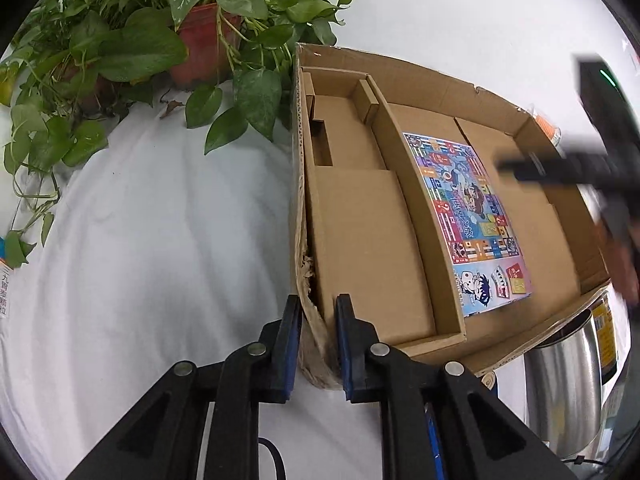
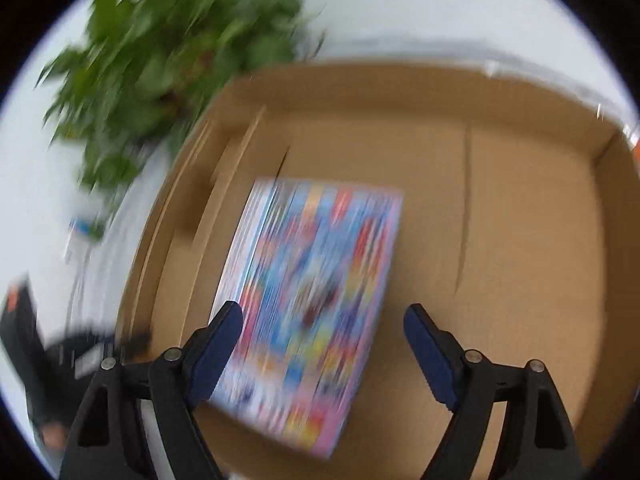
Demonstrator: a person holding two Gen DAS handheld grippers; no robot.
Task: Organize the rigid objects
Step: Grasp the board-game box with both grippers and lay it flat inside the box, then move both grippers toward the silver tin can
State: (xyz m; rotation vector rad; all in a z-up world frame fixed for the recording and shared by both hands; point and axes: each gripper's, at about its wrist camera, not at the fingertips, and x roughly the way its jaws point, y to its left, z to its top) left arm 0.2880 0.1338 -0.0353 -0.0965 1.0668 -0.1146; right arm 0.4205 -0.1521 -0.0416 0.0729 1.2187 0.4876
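Observation:
A shallow brown cardboard box (image 1: 440,92) lies on a white cloth. A colourful flat game box (image 1: 468,216) lies inside it, to the right of a cardboard divider (image 1: 416,208). My left gripper (image 1: 318,344) is shut on the torn near-left corner wall of the cardboard box (image 1: 316,332). My right gripper (image 2: 324,344) is open and empty above the near end of the game box (image 2: 316,300), in a blurred view. The right gripper also shows as a blurred black shape in the left wrist view (image 1: 600,160) over the box's right side.
Potted green plants (image 1: 132,40) stand at the box's far left, one in a red pot (image 1: 204,40). A steel pot (image 1: 568,384) stands by the box's near right edge. White cloth (image 1: 160,240) covers the table to the left.

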